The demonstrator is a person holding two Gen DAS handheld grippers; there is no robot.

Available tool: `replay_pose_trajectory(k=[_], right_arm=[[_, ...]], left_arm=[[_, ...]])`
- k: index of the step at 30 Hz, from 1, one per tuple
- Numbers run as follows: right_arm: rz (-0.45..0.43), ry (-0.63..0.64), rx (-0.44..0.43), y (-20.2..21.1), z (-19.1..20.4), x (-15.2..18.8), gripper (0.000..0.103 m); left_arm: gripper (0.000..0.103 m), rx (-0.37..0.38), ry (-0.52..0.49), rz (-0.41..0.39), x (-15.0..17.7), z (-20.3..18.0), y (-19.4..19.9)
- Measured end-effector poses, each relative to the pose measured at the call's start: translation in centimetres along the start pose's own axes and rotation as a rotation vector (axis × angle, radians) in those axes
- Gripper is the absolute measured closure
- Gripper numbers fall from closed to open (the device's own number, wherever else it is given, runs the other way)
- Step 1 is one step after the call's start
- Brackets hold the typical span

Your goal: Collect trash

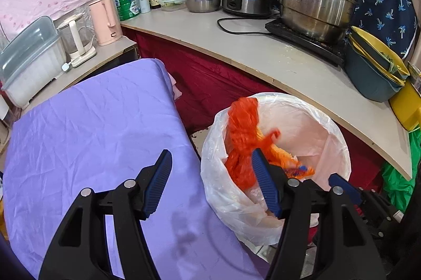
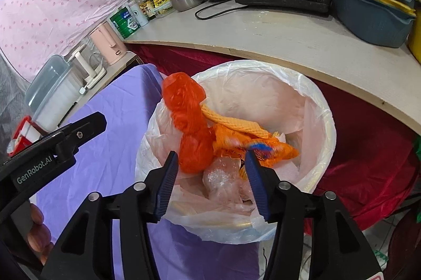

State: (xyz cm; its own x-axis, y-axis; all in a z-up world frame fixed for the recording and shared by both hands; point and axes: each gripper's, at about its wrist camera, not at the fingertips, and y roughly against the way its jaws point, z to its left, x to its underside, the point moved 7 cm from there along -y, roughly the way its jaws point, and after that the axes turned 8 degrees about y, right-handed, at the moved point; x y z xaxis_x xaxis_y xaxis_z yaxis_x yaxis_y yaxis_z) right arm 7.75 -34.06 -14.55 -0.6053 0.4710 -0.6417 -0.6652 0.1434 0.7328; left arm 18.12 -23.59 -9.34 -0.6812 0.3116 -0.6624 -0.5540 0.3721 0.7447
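Both tools are the same make: black plastic frames whose two arms fork apart like a wishbone, each arm pierced by a long cut-out window. The left gripper (image 1: pixel 211 183) and the right gripper (image 2: pixel 210 183) each carry a pair of dark blue ribbed pads (image 1: pixel 159 183) set on black brackets. Round silver pivot pins (image 1: pixel 86 192) sit at the joints, two on each side of the frame. Seen from beside the right gripper, the left tool's black body shows a small cross-head screw (image 2: pixel 79 133) and white lettering reading "GenRobot.AI" (image 2: pixel 34 171). Below that lettering, fingertips (image 2: pixel 36 232) of the person's hand show, with no sleeve in view.
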Motion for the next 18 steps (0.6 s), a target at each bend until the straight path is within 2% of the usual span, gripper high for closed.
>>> replay_pose_trajectory(k=[10,15,18], right_arm=[[-0.034,0.042,0.036,3.0,0.7,-0.1,0.037],[-0.037,0.066,0.047,4.4,1.3,0.4,0.035],[-0.04,0.072,0.055,5.0,1.5,0.8,0.032]], left_arm=[[0.043,-0.039,0.014,-0.023,0.7,1.4,1.9],[0.043,-0.062,0.023,-0.03,1.5,2.1,2.9],[0.039,-0.074,0.025,-0.038,2.0,2.3,3.6]])
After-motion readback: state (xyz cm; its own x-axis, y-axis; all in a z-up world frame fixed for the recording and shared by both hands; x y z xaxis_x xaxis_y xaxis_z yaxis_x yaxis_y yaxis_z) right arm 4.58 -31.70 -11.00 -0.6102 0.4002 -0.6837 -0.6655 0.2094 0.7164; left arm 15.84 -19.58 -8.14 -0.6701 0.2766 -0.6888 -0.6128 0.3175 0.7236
